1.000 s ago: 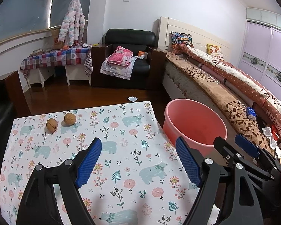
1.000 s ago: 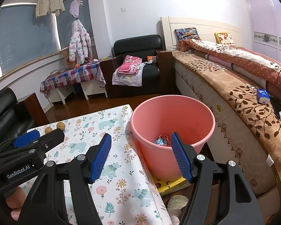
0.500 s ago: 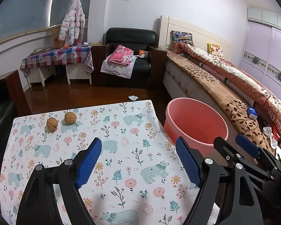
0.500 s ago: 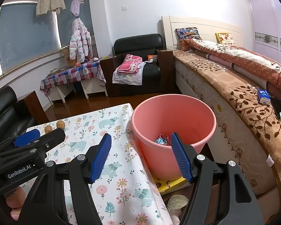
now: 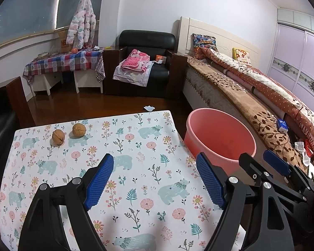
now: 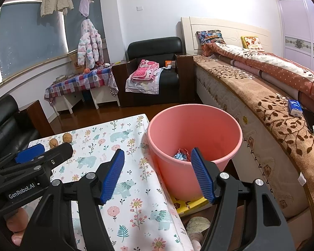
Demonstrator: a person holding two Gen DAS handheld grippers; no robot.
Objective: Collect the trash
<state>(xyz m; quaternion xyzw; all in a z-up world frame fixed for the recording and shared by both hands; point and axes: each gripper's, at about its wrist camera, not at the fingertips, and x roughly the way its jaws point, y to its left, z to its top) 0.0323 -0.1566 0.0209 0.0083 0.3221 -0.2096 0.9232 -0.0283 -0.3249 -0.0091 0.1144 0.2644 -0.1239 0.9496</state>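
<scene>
A pink plastic bucket (image 6: pixel 193 125) stands on the floor between the table and the bed, with crumpled wrappers (image 6: pixel 181 155) at its bottom. My right gripper (image 6: pixel 157 174) hovers open over the bucket's near rim, nothing between its blue pads. My left gripper (image 5: pixel 155 179) is open above the flower-and-bear tablecloth (image 5: pixel 136 142), also empty. Two walnuts (image 5: pixel 68 133) lie at the table's far left. The pink bucket (image 5: pixel 219 136) sits beside the table's right edge in the left wrist view; the right gripper's body (image 5: pixel 276 165) shows beside it.
A bed (image 6: pixel 261 87) with a brown leaf-patterned cover runs along the right, a blue pack (image 6: pixel 294 107) on it. A black armchair (image 6: pixel 155 69) with pink cloth stands at the back. A white scrap (image 5: pixel 149 108) lies on the wooden floor.
</scene>
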